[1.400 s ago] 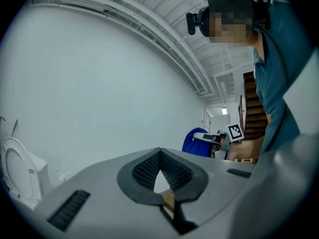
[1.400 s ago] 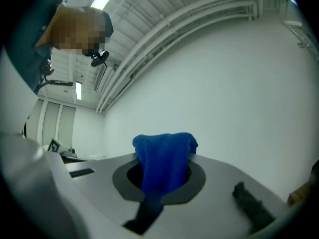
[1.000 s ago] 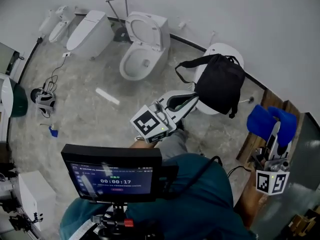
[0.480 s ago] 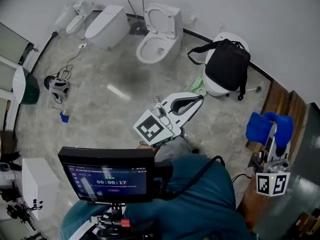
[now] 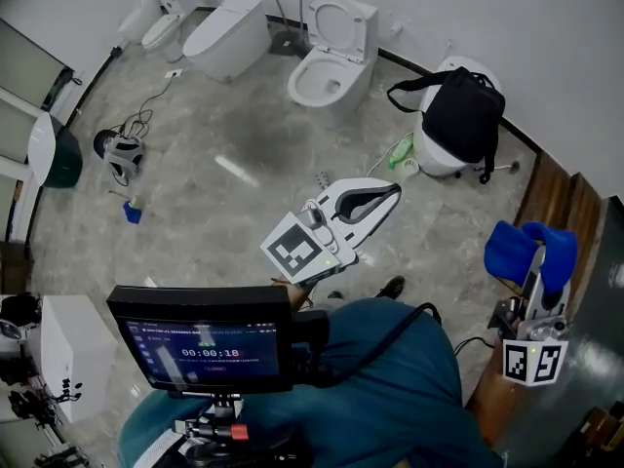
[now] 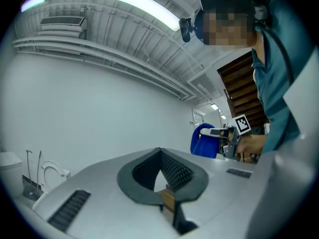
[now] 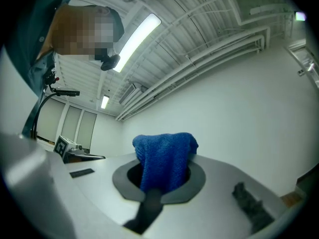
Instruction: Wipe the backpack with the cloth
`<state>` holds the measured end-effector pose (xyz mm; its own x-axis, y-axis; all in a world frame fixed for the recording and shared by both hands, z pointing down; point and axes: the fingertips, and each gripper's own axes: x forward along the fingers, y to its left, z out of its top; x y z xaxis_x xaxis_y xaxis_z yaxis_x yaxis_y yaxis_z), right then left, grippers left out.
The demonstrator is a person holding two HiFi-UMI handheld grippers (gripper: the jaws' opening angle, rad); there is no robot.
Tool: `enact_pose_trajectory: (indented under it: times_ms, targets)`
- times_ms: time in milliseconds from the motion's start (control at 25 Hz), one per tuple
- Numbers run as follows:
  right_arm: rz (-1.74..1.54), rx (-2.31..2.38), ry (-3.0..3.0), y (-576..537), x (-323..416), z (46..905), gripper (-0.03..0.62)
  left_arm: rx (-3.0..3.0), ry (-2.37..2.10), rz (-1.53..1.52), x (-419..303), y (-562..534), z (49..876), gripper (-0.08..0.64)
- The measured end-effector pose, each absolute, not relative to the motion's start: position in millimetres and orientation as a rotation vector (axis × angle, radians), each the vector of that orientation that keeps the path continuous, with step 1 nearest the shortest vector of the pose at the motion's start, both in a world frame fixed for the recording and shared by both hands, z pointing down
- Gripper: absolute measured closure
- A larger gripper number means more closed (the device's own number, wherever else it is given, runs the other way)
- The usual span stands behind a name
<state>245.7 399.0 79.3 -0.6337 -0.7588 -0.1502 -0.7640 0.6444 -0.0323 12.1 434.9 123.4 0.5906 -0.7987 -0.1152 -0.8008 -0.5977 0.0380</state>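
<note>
My left tongs (image 5: 393, 191) are clenched on nothing. Their dark pads (image 6: 174, 171) bow apart in the middle, so a sliver of the pale wall (image 6: 99, 108) shows through the gap, but the tips meet. They hang above the grey floor (image 5: 224, 154) in the middle of the room, pointing to the far right.

My right tongs (image 5: 539, 261) are clamped on the blue cloth (image 7: 167, 158). It is bunched between the pads and spills up over the tips in a soft hump. I hold them at the near right, next to the brown wooden boards (image 5: 551, 198).

The black backpack (image 5: 463, 115) is at the far right, draped over a rounded white toilet (image 5: 441, 159) that stands against the far wall. One of its straps loops out to the left and another hangs down its right side. It is well apart from both tongs, and the cloth does not touch it. Something green (image 5: 400, 150) lies on the floor just beside that toilet's base; I cannot tell what it is.

To the left along the far wall stand an open toilet (image 5: 331, 61) and a closed toilet (image 5: 229, 37). A small screen (image 5: 200, 337) sits close in front of me at the near edge.
</note>
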Motion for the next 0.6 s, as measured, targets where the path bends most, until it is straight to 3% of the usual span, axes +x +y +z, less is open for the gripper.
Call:
enact_pose_trajectory:
  times_ms: [400, 600]
  targets:
    - [0.062, -1.350, 2.665, 540, 203, 63, 0.578, -2.876, 1.298, 0.217, -19, 561, 129, 0.557]
    - [0.090, -1.380, 2.654, 559, 209, 63, 0.578, -2.879, 1.257, 0.231, -13, 573, 129, 0.557]
